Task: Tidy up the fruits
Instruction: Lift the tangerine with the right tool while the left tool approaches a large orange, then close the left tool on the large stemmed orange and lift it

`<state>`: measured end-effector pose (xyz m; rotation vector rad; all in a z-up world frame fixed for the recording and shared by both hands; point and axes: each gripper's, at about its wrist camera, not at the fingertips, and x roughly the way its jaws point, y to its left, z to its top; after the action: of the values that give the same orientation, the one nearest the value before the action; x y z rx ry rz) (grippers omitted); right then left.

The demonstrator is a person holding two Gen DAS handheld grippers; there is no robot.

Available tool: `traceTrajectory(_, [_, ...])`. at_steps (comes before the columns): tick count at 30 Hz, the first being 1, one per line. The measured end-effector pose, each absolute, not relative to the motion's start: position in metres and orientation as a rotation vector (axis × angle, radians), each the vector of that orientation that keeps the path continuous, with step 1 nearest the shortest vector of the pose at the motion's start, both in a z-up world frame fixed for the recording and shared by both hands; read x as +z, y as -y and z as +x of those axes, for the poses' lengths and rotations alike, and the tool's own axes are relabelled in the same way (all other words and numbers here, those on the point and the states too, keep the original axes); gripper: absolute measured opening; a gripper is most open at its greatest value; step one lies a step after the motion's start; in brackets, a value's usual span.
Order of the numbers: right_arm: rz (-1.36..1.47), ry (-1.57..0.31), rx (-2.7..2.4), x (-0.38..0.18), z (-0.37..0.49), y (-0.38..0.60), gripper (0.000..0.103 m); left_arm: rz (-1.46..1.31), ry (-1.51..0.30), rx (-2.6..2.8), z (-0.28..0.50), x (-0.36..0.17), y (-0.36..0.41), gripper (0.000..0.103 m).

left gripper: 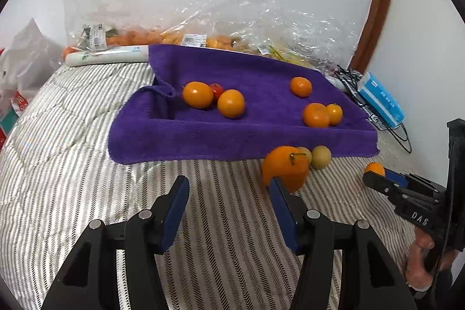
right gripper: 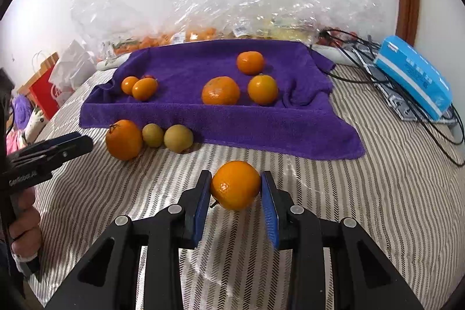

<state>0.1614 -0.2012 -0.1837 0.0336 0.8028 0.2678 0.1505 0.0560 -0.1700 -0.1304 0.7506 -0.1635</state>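
Left wrist view: the left gripper (left gripper: 228, 193) hangs over the striped bedspread (left gripper: 72, 164) with its fingers (left gripper: 174, 208) spread and nothing between them. The right-hand finger's tip overlaps the near edge of a large stemmed orange (left gripper: 286, 164); whether it touches I cannot tell. Two small greenish-yellow fruits (left gripper: 320, 157) sit just behind that orange, at the front edge of the purple towel (left gripper: 180, 135). On the towel lie two oranges with a small red fruit (left gripper: 216, 90) between them, and three more oranges (left gripper: 316, 114) toward the right. At far right the right gripper (left gripper: 377, 175) holds a small orange (left gripper: 375, 168) at its tip.

Right wrist view: the right gripper (right gripper: 236, 188) pinches an orange (right gripper: 235, 185) between its blue pads, lifted above the bedspread (right gripper: 377, 193) in front of the towel (right gripper: 261, 130). The left gripper (right gripper: 78, 143) shows at left, near the big orange (right gripper: 123, 139). A blue box (right gripper: 415, 76) rests on wire racks at right.
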Motion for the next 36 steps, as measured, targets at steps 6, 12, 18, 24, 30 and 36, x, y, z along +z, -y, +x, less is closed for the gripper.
traceTrajectory(6, [0.067,-0.808,0.271,-0.184,0.162,0.208,0.034,-0.111,-0.782,-0.169,0.148,-0.173,-0.050,0.055])
traceTrajectory(12, [0.086,-0.833,0.290,-0.187,0.163,0.210,0.034,-0.055,-0.796,-0.203,0.151,-0.172,-0.034,0.056])
traceTrajectory(18, [0.130,-0.842,0.268,-0.188,0.166,0.221,0.034,-0.034,-0.802,-0.231,0.163,-0.172,-0.023,0.065])
traceTrajectory(24, [0.125,-0.853,0.266,-0.189,0.167,0.219,0.034,0.048,-0.807,-0.264,0.179,-0.174,0.000,0.066])
traceTrajectory(30, [0.109,-0.850,0.268,-0.189,0.167,0.217,0.034,-0.028,-0.856,-0.297,0.192,-0.180,-0.001,0.057])
traceTrajectory(36, [0.085,-0.838,0.288,-0.188,0.167,0.211,0.034,-0.107,-0.833,-0.345,0.189,-0.178,-0.008,0.042])
